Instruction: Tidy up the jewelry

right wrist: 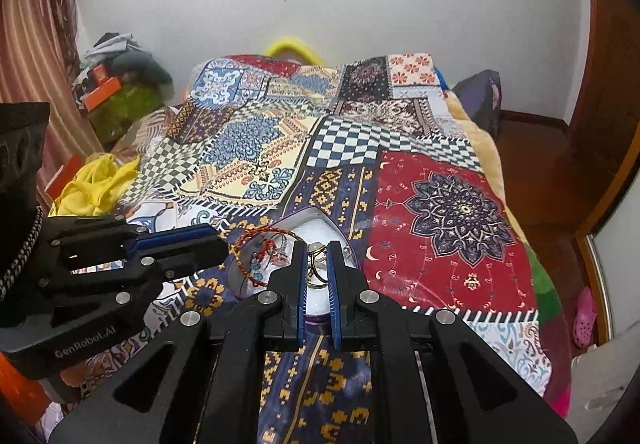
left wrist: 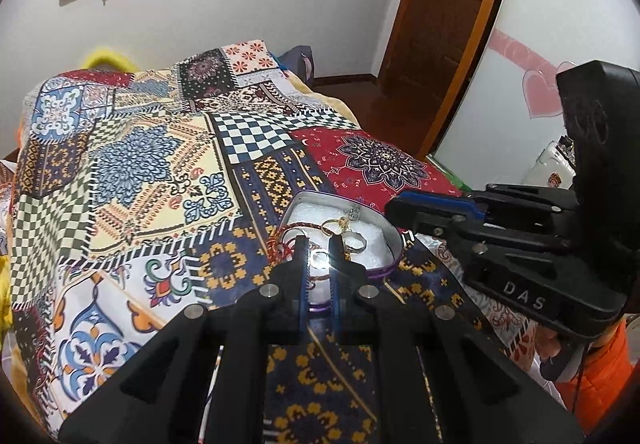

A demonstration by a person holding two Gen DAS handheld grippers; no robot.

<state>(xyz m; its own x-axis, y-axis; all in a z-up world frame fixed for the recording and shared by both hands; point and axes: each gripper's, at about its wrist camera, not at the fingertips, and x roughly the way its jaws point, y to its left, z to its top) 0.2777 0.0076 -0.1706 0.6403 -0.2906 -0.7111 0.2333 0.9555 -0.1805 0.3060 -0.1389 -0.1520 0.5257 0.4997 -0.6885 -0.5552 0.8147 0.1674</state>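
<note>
Heart-shaped tin (left wrist: 390, 234) lay on the patchwork bedspread (left wrist: 132, 163), holding a silver ring (left wrist: 356, 242), gold hoops (left wrist: 334, 226) and a red cord bracelet (right wrist: 256, 244) draped over its rim. Left tongs (left wrist: 320, 244) and right tongs (right wrist: 317, 248) hovered over the tin, both closed, gripping nothing visible. Risks, as judged: a closed tip could snag the cord and drag pieces out; soft bedding could let the tin tip.
</note>
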